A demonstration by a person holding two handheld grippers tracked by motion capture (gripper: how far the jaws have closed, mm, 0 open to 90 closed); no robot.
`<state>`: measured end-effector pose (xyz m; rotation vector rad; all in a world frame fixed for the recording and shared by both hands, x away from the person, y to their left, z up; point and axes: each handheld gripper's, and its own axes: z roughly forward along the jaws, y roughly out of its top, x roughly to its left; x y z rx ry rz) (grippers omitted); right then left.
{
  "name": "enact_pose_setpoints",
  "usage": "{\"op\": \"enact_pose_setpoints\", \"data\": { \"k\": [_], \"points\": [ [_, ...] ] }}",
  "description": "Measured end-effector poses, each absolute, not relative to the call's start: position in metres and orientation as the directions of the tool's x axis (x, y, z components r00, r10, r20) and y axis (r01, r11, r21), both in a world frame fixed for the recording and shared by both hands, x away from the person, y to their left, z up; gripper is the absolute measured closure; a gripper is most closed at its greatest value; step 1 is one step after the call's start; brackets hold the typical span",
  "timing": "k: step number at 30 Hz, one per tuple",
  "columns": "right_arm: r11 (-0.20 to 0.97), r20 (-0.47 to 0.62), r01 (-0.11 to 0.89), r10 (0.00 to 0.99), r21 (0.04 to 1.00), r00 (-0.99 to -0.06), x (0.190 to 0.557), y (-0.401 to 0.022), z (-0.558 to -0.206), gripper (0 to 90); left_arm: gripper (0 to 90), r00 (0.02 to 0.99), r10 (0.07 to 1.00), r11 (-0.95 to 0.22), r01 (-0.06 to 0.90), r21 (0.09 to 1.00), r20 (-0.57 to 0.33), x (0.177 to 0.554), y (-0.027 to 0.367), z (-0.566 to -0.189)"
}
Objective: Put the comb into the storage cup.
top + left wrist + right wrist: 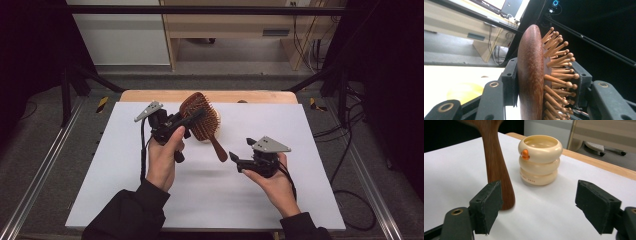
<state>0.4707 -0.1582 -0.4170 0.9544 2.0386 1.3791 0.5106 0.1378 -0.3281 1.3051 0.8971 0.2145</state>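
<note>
- Above the white sheet [210,195], the brush [202,120] is held off the table by the left gripper [187,122], whose jaws are clamped across the head: one pad lies on the smooth wooden back [530,75], the other against the pegs [559,72].
- The head is gripped edge-on and tilted, so that the handle [218,148] slopes down and toward the right gripper [239,153]; this seems meant to offer the handle to that side.
- The right gripper is seen with its jaws spread apart and nothing pressed between them; its left pad [487,206] sits just beside the handle's end [497,172], in front of it, and whether it touches cannot be told.
- The right gripper is kept low and near the handle tip, probably so that the handle can be taken or let go cleanly.
- A cream ringed cup [540,160] with an orange spot stands upright on the sheet behind the handle, apart from it; its open top may be where the brush is meant to go.
</note>
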Motion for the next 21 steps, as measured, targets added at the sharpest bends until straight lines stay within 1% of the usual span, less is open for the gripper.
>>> {"op": "enact_pose_setpoints", "data": {
  "k": [3, 5, 7, 10, 11, 13, 15, 21],
  "points": [
    [0.252, -0.043, 0.267, 0.797, 0.930, -0.602, 0.464, -0.174, -0.421, 20.8, 50.4, 0.653, 0.621, 0.292, 0.321, 0.901, -0.434, 0.514, 0.139, -0.318],
    [0.276, -0.085, 0.261, 0.821, 0.925, -0.565, 0.458, -0.183, -0.425, 19.7, 50.4, 0.649, 0.637, 0.286, 0.302, 0.910, -0.415, 0.518, 0.142, -0.310],
    [0.265, -0.079, 0.268, 0.832, 0.926, -0.549, 0.452, -0.192, -0.430, 13.6, 50.4, 0.644, 0.648, 0.290, 0.285, 0.914, -0.407, 0.522, 0.146, -0.300],
    [0.208, -0.044, 0.250, 0.843, 0.946, -0.537, 0.444, -0.206, -0.441, 9.4, 50.4, 0.636, 0.656, 0.308, 0.267, 0.913, -0.407, 0.529, 0.149, -0.286],
    [0.218, -0.062, 0.235, 0.844, 0.947, -0.532, 0.441, -0.209, -0.445, 8.7, 50.4, 0.633, 0.661, 0.309, 0.260, 0.915, -0.404, 0.530, 0.150, -0.282],
    [0.237, -0.100, 0.219, 0.860, 0.946, -0.501, 0.438, -0.214, -0.455, 8.7, 50.4, 0.626, 0.670, 0.310, 0.250, 0.917, -0.398, 0.533, 0.150, -0.276],
    [0.221, -0.089, 0.231, 0.876, 0.947, -0.474, 0.437, -0.219, -0.462, 8.8, 50.4, 0.618, 0.680, 0.307, 0.249, 0.919, -0.395, 0.537, 0.151, -0.272],
    [0.196, -0.065, 0.226, 0.873, 0.954, -0.483, 0.436, -0.225, -0.464, 8.5, 50.1, 0.595, 0.714, 0.283, 0.239, 0.929, -0.370, 0.551, 0.153, -0.267]
  ]
}}
